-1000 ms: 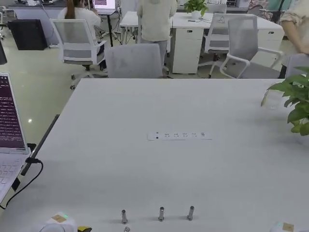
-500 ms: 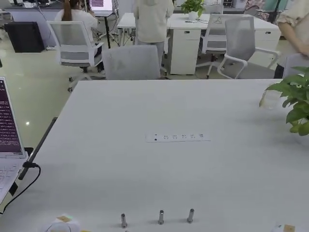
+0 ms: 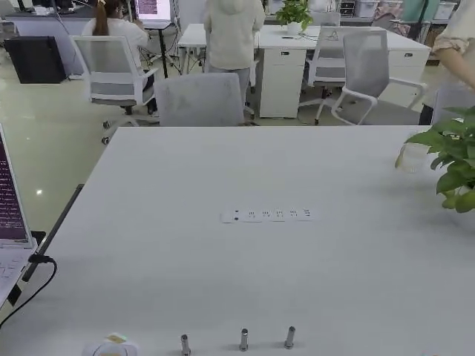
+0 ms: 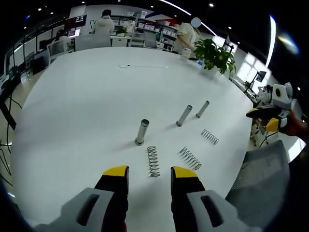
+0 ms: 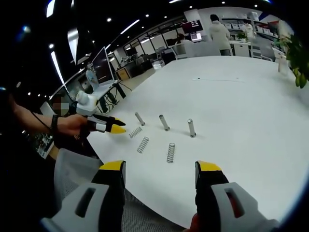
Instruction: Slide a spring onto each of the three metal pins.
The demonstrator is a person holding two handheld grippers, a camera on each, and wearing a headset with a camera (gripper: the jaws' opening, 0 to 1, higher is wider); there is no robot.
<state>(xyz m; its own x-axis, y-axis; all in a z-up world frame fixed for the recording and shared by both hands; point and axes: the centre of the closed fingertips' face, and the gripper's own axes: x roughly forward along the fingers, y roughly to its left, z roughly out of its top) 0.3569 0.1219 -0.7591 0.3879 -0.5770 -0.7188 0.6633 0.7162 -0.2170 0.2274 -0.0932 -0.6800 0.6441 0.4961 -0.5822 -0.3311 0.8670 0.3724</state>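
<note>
1. The three metal pins (image 3: pixel 243 340) stand up straight in a row, close to the near edge of the desk (image 3: pixel 260 282). They are a little apart from each other, and all three are bare.
2. Three springs lie flat on the desk, on the near side of the pins. The left spring (image 4: pixel 152 161) lies just in front of the left pin (image 4: pixel 141 132). The middle spring (image 4: pixel 190 158) is beside it. The right spring (image 4: pixel 209 137) lies near the right pin (image 4: pixel 203 108). No spring touches a pin.
3. The left hand-held gripper (image 4: pixel 149 170) hangs over the near part of the desk. Its two yellow-tipped jaws are a little way apart and hold nothing. The left spring lies just past the gap between them.
4. The right hand-held gripper (image 5: pixel 161 166) is by the near edge of the desk, well back from the springs. Its jaws are wide apart and hold nothing.
5. A white power strip (image 3: pixel 269 215) lies flat in the middle of the desk, far from the pins.
6. A green plant (image 3: pixel 453 163) stands at the far right of the desk. A laptop (image 3: pixel 9 215) sits at the left edge, with a black cable (image 3: pixel 30 285) next to it.
7. A grey chair (image 3: pixel 200 98) stands at the far side of the desk. More desks, chairs and people are behind it.
</note>
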